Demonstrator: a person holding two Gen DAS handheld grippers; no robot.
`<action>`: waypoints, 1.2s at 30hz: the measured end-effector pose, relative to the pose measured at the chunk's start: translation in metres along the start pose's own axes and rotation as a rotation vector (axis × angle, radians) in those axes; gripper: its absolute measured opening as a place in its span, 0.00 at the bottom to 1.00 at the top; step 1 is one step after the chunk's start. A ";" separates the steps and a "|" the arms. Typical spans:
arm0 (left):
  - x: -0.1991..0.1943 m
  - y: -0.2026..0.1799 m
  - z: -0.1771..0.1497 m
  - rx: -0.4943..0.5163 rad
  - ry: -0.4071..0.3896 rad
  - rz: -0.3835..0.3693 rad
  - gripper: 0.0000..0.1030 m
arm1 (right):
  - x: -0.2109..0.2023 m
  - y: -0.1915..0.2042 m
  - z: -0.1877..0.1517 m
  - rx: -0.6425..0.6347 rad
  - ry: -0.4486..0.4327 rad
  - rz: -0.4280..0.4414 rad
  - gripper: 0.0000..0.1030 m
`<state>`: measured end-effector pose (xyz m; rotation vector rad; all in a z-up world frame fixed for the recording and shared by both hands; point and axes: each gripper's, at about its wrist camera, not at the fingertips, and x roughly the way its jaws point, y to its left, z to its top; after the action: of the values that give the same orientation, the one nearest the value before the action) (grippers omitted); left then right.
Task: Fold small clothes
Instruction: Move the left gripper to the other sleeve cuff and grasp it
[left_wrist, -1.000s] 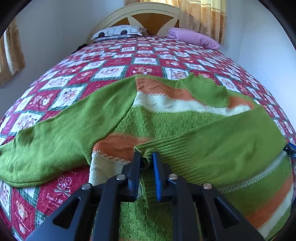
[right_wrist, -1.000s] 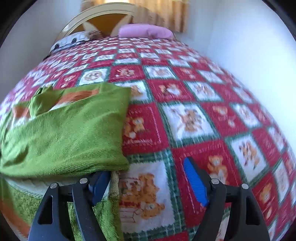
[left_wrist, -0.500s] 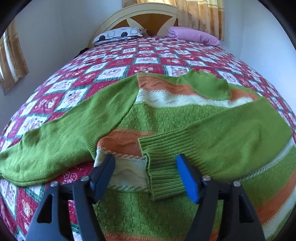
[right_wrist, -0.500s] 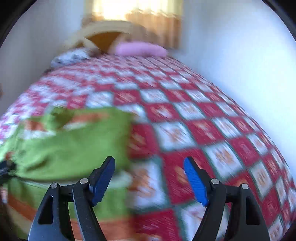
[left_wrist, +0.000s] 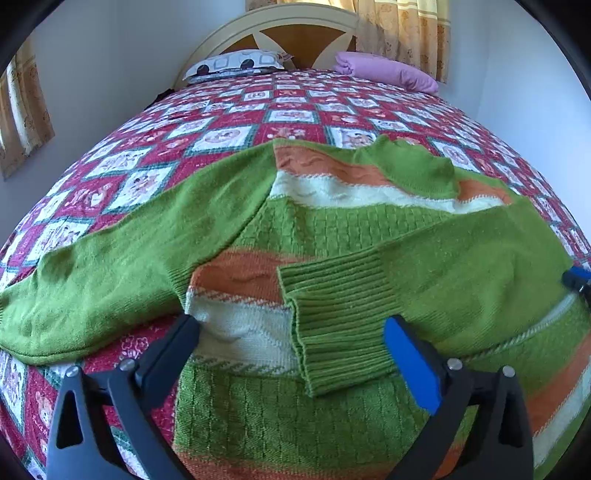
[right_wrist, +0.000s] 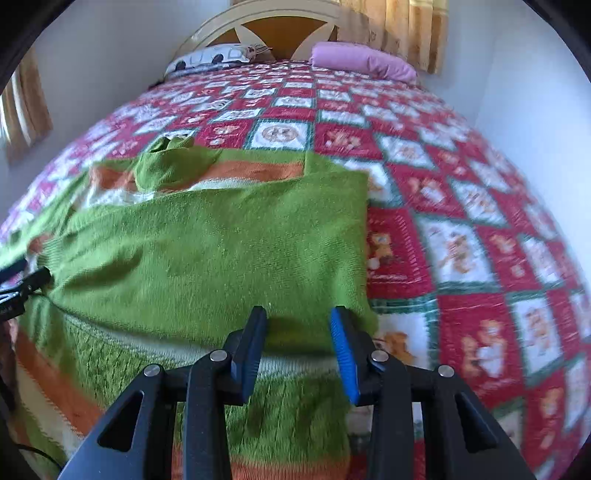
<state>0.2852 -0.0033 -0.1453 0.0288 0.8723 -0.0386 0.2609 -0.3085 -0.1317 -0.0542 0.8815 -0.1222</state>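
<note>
A green sweater (left_wrist: 354, 229) with orange and white stripes lies flat on the bed. One sleeve (left_wrist: 461, 266) is folded across its body, and the other sleeve (left_wrist: 110, 266) stretches out to the left. The folded sleeve's ribbed cuff (left_wrist: 332, 325) rests loose between the wide fingers of my left gripper (left_wrist: 291, 328), whose jaws are opening. My right gripper (right_wrist: 298, 321) hovers over the folded sleeve (right_wrist: 221, 258) near the sweater's right edge. Its jaws are closing with green knit in the gap, and the pads do not press on it.
The sweater lies on a red and white patchwork bedspread (left_wrist: 221, 136). A patterned pillow (left_wrist: 236, 64) and a purple pillow (left_wrist: 384, 70) lie by the headboard (left_wrist: 295, 29). White walls flank the bed, with curtains (left_wrist: 406, 26) behind it.
My left gripper let go of the ribbed cuff and spread wide, leaving it on the sweater. My right gripper swung left from the bedspread over the folded sleeve and its jaws narrowed.
</note>
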 end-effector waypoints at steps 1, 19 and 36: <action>-0.001 -0.001 0.000 0.003 -0.003 0.002 1.00 | -0.008 0.007 0.007 -0.008 -0.027 -0.007 0.39; -0.083 0.129 -0.040 -0.078 -0.125 0.178 1.00 | -0.014 0.125 0.018 -0.176 -0.035 0.171 0.53; -0.096 0.313 -0.092 -0.441 -0.034 0.448 1.00 | 0.016 0.182 -0.006 -0.229 -0.030 0.250 0.56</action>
<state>0.1673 0.3157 -0.1277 -0.1892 0.8091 0.5705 0.2819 -0.1303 -0.1658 -0.1585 0.8626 0.2129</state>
